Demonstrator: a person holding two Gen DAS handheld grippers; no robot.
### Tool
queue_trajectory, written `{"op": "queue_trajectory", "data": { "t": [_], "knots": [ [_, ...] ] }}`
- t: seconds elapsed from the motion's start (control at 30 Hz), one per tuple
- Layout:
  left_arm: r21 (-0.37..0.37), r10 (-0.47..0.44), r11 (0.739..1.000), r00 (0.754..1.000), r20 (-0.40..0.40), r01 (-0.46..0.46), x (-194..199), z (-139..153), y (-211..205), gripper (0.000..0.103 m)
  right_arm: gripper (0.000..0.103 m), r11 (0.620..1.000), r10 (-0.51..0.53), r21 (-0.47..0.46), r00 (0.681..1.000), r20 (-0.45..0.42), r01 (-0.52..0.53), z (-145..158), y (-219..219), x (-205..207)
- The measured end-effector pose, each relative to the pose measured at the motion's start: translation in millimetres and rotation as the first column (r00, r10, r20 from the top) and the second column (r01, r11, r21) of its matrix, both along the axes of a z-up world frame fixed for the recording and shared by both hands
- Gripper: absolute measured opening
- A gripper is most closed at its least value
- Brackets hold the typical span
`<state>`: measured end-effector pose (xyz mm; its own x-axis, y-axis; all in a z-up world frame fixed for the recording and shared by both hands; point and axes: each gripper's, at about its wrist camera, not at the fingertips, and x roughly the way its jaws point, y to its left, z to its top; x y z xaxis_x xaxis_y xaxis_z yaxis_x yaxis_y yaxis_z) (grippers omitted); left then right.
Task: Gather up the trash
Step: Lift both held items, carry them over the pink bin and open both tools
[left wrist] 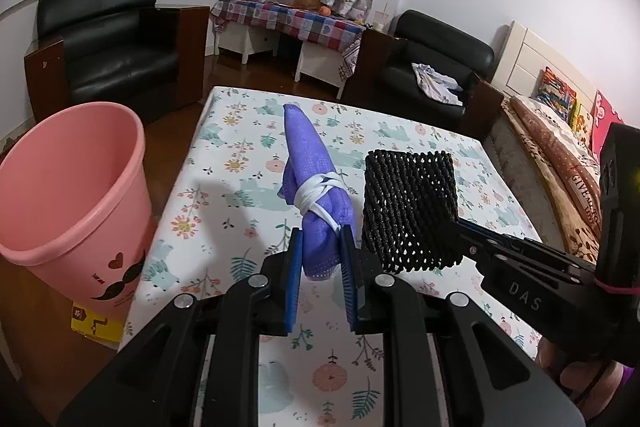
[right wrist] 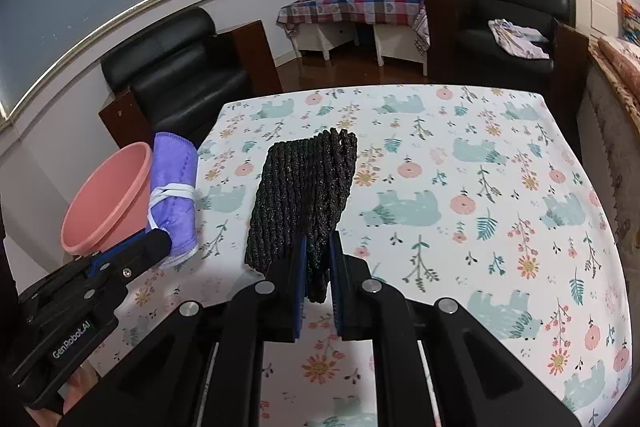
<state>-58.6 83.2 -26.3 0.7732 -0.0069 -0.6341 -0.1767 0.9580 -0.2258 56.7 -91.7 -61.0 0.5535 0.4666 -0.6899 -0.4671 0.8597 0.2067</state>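
My left gripper is shut on a rolled purple face mask bound with its white straps, held above the table. The same mask and the left gripper show at the left of the right wrist view, close to the bin. My right gripper is shut on a folded black mesh sleeve, lifted over the table. In the left wrist view that mesh hangs just right of the mask, with the right gripper reaching in from the right. A pink bin stands left of the table, its mouth empty as far as I see.
The pink bin rests on a yellow-labelled box. Black armchairs stand beyond the table. A side table with a checked cloth is against the far wall. A bed lies to the right.
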Motion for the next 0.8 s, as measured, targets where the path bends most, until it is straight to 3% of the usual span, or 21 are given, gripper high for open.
{"op": "queue_trajectory", "data": {
  "t": [0.5,0.8],
  "knots": [
    [0.002,0.071,0.997,0.997,0.020,-0.071,-12,3,20,0.018,0.011,0.996,0.085,-0.028,0.996,0.035,-0.084,13,42,-6],
    [0.011,0.164,0.986,0.984,0.065,-0.165,-26,12,55,0.018,0.011,0.988,0.154,-0.020,0.987,0.056,-0.153,27,80,-7]
  ]
}}
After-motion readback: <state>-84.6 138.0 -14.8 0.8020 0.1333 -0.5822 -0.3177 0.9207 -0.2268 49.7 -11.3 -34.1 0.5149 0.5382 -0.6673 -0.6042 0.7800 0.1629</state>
